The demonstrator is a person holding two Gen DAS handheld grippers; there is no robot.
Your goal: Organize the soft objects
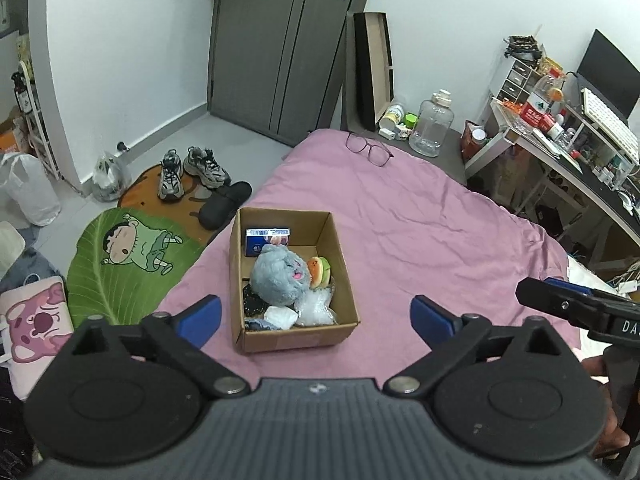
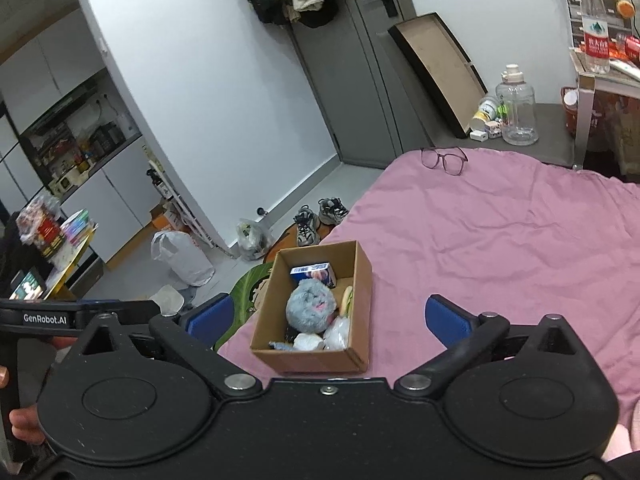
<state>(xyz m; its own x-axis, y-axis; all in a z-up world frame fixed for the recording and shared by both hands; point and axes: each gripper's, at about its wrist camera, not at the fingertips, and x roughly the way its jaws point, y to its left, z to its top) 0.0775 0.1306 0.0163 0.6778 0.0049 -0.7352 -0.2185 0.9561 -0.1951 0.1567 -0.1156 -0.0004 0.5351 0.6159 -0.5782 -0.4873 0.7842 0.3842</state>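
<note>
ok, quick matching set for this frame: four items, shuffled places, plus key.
Items:
1. grey plush toy
2. glasses
3. sneakers
4. clear water jug

Places:
A. on the pink bedsheet, at its far end
B. inside the cardboard box
C. grey surface beyond the bed
D. floor mat by the door

Pairs: 1-B, 2-A, 3-D, 4-C

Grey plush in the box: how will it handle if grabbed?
The grey plush looks fluffy, so it probably squashes under the pads rather than resisting. Likely light for its bulk. It sits wedged among other items in the cardboard box, so lifting it may drag neighbours along.
</note>
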